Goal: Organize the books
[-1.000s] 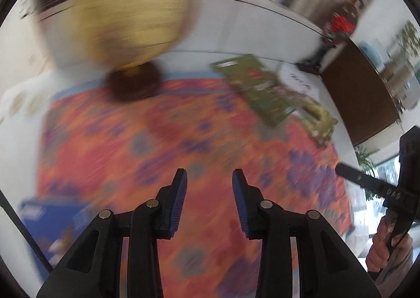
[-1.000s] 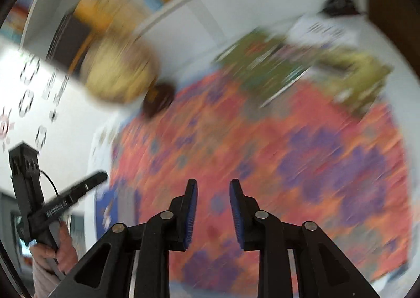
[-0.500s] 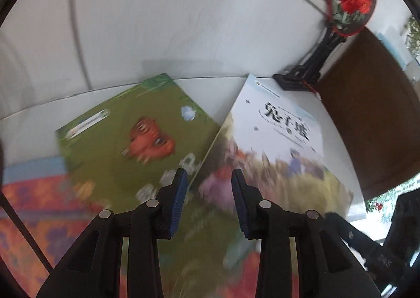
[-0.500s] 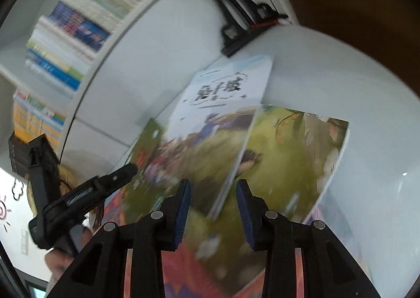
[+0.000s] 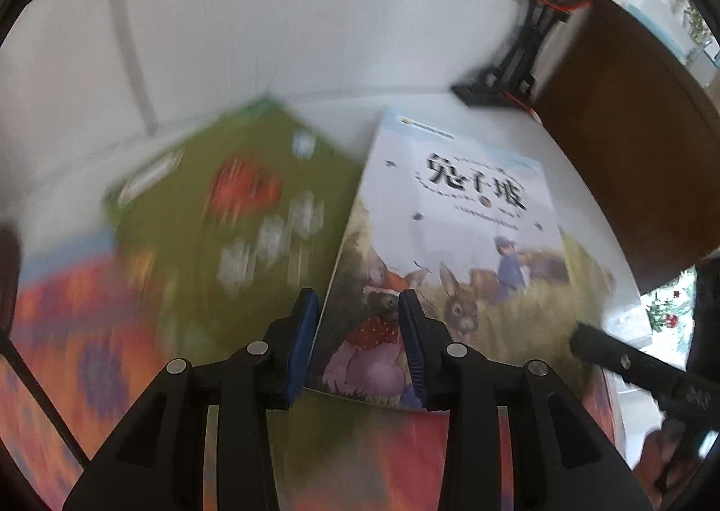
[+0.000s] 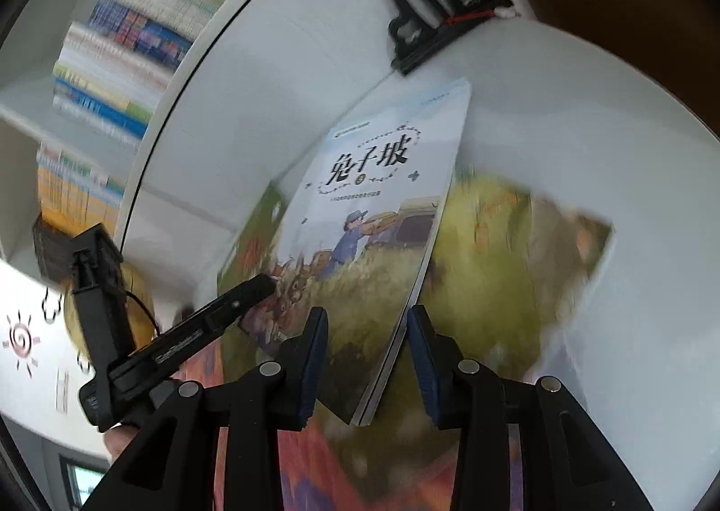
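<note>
Two grippers flank the rabbit picture book (image 5: pixel 454 241), which lies on the white table (image 6: pixel 607 128), overlapping a green book (image 5: pixel 234 214) and a yellow-green book (image 6: pixel 517 259). Left gripper (image 5: pixel 357 342) and right gripper (image 6: pixel 365 360) both gape, holding nothing; each should straddle the rabbit picture book's near edge squarely before pinching
</note>
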Demonstrator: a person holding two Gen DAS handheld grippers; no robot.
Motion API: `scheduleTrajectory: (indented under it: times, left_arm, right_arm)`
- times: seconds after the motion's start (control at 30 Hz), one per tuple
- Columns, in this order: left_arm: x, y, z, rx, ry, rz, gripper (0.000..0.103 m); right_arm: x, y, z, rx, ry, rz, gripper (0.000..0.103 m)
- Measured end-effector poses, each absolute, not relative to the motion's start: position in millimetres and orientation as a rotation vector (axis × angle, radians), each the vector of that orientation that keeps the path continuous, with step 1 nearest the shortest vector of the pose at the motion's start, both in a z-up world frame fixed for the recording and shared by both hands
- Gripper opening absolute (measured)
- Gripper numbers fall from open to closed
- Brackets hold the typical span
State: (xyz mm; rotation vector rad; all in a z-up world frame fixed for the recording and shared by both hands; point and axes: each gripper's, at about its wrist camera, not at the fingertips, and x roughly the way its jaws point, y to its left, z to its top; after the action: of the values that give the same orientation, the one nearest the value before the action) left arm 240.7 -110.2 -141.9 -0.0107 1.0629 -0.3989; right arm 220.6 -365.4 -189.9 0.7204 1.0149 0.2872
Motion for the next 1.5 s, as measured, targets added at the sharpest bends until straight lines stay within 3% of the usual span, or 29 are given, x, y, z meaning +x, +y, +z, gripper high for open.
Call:
scheduleTrajectory:
  times: [0.07, 0.23, 0.33, 0.7, 0.83, 0.87, 1.07, 1.33, 1.37, 1.43, 1.5]
  left_arm:
    - [186, -91, -136, -0.01, 1.067, -0.363, 0.033]
    - [45, -38, -148, -0.057, 1.299, -0.324, 0.032]
    - [5, -17, -158, -0.085, 1.387, -0.323, 0.034]
    - [44, 15, -165, -0.28, 1.379, -0.455, 0.034]
    - [52, 22, -167, -0.328, 1.387, -0.501, 0.029]
    - [53, 23, -168, -0.336, 1.383, -0.5, 0.022]
    - [67, 30, -175, -0.421, 1.374, -0.553, 0.022]
    - [84, 40, -186, -0.542, 1.445, -0.537, 0.02]
    - [83, 39, -184, -0.526, 1.446, -0.534, 0.02]
    - [82, 33, -181, -0.48, 1.434, -0.528, 0.02]
    - [78, 29, -177, -0.44, 1.402, -0.517, 0.021]
  right_arm:
    - [187, -351, -186, 0.667, 1.076, 0.357, 0.037]
    - [82, -303, -190, 0.501, 1.32, 0.565, 0.037]
    - [52, -302, -188, 0.423, 1.368, 0.606, 0.037]
    - [100, -309, -202, 0.48, 1.372, 0.759, 0.036]
    - [118, -302, -204, 0.495, 1.358, 0.787, 0.036]
    - [120, -299, -203, 0.485, 1.347, 0.79, 0.036]
    - [123, -287, -198, 0.438, 1.277, 0.755, 0.036]
    - [145, -289, -209, 0.591, 1.281, 0.765, 0.036]
    - [148, -288, -210, 0.603, 1.284, 0.765, 0.034]
    - [150, -284, -208, 0.561, 1.288, 0.728, 0.018]
    - [147, -278, -199, 0.486, 1.272, 0.685, 0.016]
